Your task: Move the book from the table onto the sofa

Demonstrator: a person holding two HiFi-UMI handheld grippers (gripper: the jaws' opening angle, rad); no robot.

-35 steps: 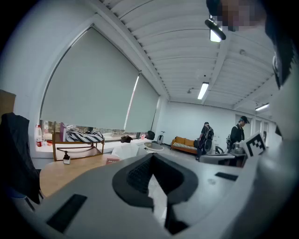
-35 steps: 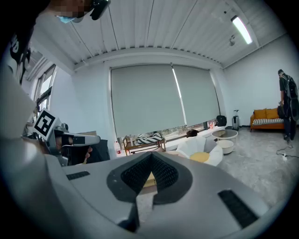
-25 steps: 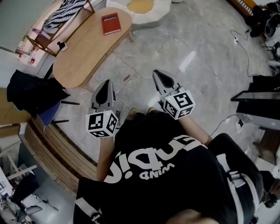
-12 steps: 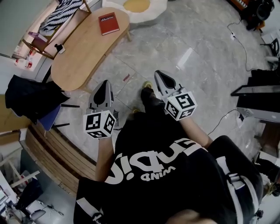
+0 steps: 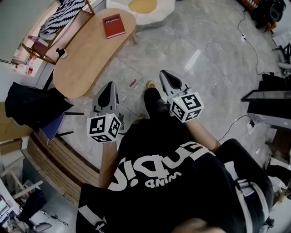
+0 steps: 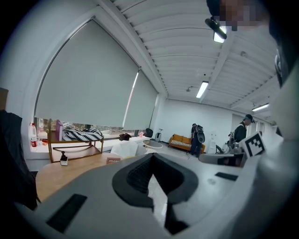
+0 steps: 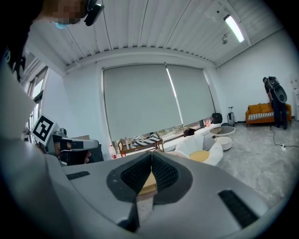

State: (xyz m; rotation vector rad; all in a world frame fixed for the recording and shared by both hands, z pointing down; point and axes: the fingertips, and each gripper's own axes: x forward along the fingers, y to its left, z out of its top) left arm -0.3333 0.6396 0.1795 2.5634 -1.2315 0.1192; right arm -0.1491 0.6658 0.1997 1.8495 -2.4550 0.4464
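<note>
1. The red book (image 5: 113,25) lies flat and untouched at the far end of the oval wooden table (image 5: 86,59), near the rim closest to a white seat with a yellow cushion (image 5: 157,10). I take that seat to be the sofa, though an orange sofa (image 6: 184,141) also stands far off across the room.
2. The rest of the tabletop is nearly bare. A small dark item (image 5: 60,53) sits by its left rim, and a wooden rack holding a striped cloth (image 5: 63,18) stands beyond it.
3. The left gripper (image 5: 110,87) and right gripper (image 5: 163,75) are held side by side in front of the person, pointing roughly level towards the table. Each one's own view shows its jaws pressed together with nothing between them. The left gripper is over the floor just off the table's near end, well apart from the book.
4. Over the last second a dark shoe (image 5: 154,98) has swung forward between the grippers, and the table's near end has slid slightly closer in the head view. The jaws have stayed closed throughout.
5. I read this as the walk-up. The person is closing on the table, and no reach has begun.
6. Still to come are more approach along the table, jaws spread, a grip on the book, and a short carry to the seat beside it.
</note>
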